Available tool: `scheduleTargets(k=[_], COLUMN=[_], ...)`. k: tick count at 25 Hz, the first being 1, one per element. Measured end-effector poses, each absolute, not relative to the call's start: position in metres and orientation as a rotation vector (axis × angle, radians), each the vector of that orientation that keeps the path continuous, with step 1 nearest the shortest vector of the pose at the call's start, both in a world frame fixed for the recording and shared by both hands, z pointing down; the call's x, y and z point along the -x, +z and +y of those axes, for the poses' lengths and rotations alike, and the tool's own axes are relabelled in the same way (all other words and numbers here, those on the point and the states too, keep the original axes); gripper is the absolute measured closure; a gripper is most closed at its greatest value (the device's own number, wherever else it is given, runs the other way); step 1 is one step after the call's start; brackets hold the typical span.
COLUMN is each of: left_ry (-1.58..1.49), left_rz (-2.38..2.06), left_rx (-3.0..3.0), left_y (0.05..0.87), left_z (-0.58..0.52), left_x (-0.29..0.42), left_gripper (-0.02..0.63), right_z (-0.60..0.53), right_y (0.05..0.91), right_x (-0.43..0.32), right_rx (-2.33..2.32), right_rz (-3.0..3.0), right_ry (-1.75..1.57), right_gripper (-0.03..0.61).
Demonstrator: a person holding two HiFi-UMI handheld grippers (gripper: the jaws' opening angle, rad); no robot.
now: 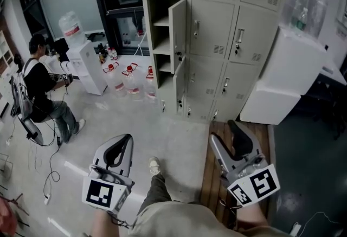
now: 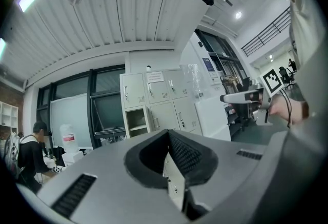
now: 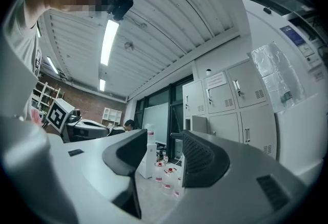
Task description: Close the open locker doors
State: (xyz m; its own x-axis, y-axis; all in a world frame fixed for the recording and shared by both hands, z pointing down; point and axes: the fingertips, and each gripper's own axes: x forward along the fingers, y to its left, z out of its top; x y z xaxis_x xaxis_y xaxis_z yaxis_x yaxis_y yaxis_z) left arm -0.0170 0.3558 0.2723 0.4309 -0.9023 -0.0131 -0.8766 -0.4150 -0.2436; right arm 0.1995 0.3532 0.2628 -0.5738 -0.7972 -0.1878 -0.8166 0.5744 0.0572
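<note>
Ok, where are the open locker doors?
Head view, upper centre: upper open door and lower open door in the lockers' left column, right of the water bottles.

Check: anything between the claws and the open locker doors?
Nothing visible: bare floor runs from left claw and right claw to the upper door and lower door. Jugs stand left of the lockers, aside.

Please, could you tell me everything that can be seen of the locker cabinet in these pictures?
The locker cabinet is pale grey, apparently painted metal, and stands upright on the floor. It has rows of small doors, each with a handle and vent slots. In the left column, an upper door and a lower door stand open; shelves show behind the upper one. The other visible doors are shut. A white box stands close at its right.
</note>
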Motion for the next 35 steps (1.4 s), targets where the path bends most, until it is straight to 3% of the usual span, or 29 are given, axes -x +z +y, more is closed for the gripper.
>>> scheduleTargets(k=[12,35], left_ry=[-0.174,-0.184], left_rz=[1.549,1.342], left_rx=[2.492,2.694], left_y=[0.290,0.261], left_z=[0.265,-0.064], left_x=[0.047,0.142], left_gripper=[0.607,0.607], right_z=[0.269,-0.039], right_y=[0.283,0.239], right_x=[-0.168,-0.050], right_rx=[1.376,1.598], right_rz=[2.677,2.654], right_ry=[0.170,0.134], right_gripper=[0.356,0.356])
